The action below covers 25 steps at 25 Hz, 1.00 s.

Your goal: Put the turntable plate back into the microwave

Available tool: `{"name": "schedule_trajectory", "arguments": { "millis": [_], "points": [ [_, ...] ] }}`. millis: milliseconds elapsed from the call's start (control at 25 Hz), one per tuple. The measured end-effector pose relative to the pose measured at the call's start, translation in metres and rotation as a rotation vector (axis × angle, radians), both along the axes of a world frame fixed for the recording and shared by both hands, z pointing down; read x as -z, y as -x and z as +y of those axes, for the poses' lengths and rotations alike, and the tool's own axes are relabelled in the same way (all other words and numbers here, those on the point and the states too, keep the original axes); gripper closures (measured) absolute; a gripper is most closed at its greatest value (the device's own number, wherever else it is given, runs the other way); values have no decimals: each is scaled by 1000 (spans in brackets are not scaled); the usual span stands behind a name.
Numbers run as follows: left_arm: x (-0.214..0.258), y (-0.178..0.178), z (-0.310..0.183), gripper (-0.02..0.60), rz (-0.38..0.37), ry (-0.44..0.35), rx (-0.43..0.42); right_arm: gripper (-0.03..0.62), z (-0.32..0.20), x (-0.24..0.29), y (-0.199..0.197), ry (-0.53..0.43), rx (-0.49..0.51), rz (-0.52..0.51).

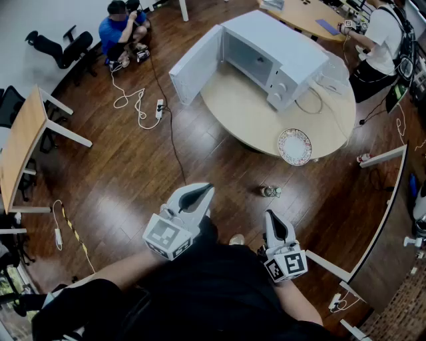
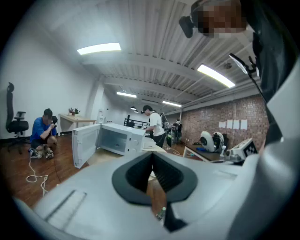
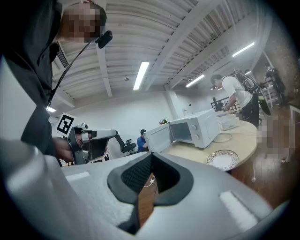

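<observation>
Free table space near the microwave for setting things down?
Bare tabletop in front of the microwave, between its open door and the plate at the near edge. Right of the microwave is crowded: a cable loops there.

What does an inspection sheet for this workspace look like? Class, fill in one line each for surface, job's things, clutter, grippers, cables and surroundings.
Surface: round pale table on a dark wooden floor.
Job's things: white microwave on the table, door open; patterned plate near the table's edge, outside the microwave.
Clutter: small bottle on the floor.
Grippers: left gripper and right gripper both shut, empty, well short of the table.
Cables: white cable and power strip on the floor; cord on the table.
Surroundings: crouching person, standing person at another desk, office chair.
</observation>
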<state>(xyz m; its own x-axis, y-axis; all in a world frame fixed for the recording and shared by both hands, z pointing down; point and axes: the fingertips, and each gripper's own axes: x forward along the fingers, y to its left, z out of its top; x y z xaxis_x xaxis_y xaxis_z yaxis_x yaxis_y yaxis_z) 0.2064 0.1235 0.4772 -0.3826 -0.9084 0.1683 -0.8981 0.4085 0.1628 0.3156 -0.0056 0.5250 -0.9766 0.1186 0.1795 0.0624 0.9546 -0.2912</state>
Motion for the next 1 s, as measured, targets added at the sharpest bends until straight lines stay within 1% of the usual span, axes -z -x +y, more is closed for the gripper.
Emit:
{"name": "schedule_trajectory", "arguments": {
  "millis": [240, 400, 480, 560, 640, 720, 840, 1000],
  "points": [
    [11, 57, 38, 577, 7, -45, 7, 592, 41, 15, 61, -55, 35, -6],
    [8, 92, 55, 577, 21, -62, 21, 592, 58, 19, 81, -95, 46, 4],
    [7, 103, 59, 577, 29, -69, 21, 592, 55, 18, 83, -105, 16, 12],
    [5, 113, 62, 577, 20, -70, 13, 592, 49, 20, 85, -111, -25, 21],
    [2, 121, 62, 577, 33, -77, 11, 592, 43, 20, 88, -111, -52, 29],
    [0, 126, 58, 577, 51, -90, 10, 592, 42, 16, 90, -119, -56, 34],
    [0, 132, 50, 577, 68, -87, -12, 592, 42, 20, 99, -127, -48, 30],
    [14, 145, 39, 577, 36, -98, -25, 592, 38, 29, 117, -139, -48, -8]
  ]
}}
